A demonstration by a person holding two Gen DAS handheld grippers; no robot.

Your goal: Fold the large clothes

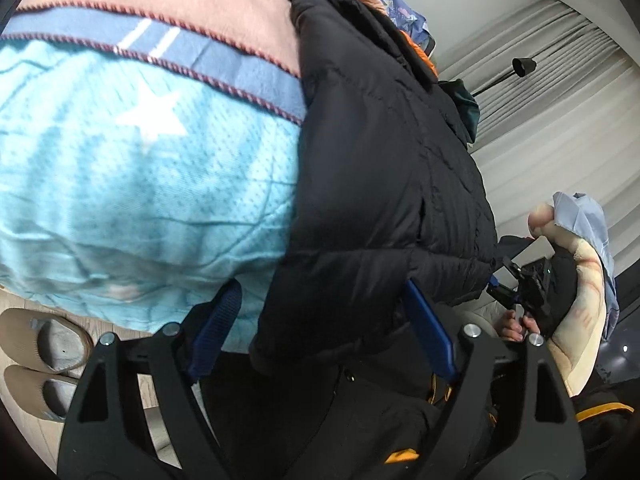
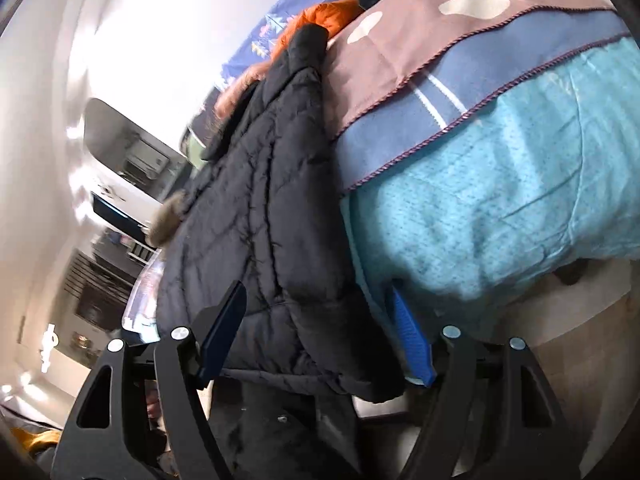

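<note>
A: Black quilted jacket (image 1: 372, 184) draped over the near edge of the bed, on the turquoise star blanket (image 1: 132, 168), hem hanging toward the floor.
B: Left gripper (image 1: 320, 332)?
A: Spread wide, blue pads either side of the hem, not pressing.
B: Right gripper (image 2: 320, 336)?
A: Likewise released, straddling the jacket's lower edge.
B: Elsewhere?
A: Slippers (image 1: 44, 364) at near left; orange garment (image 2: 320, 20) at far end.
</note>
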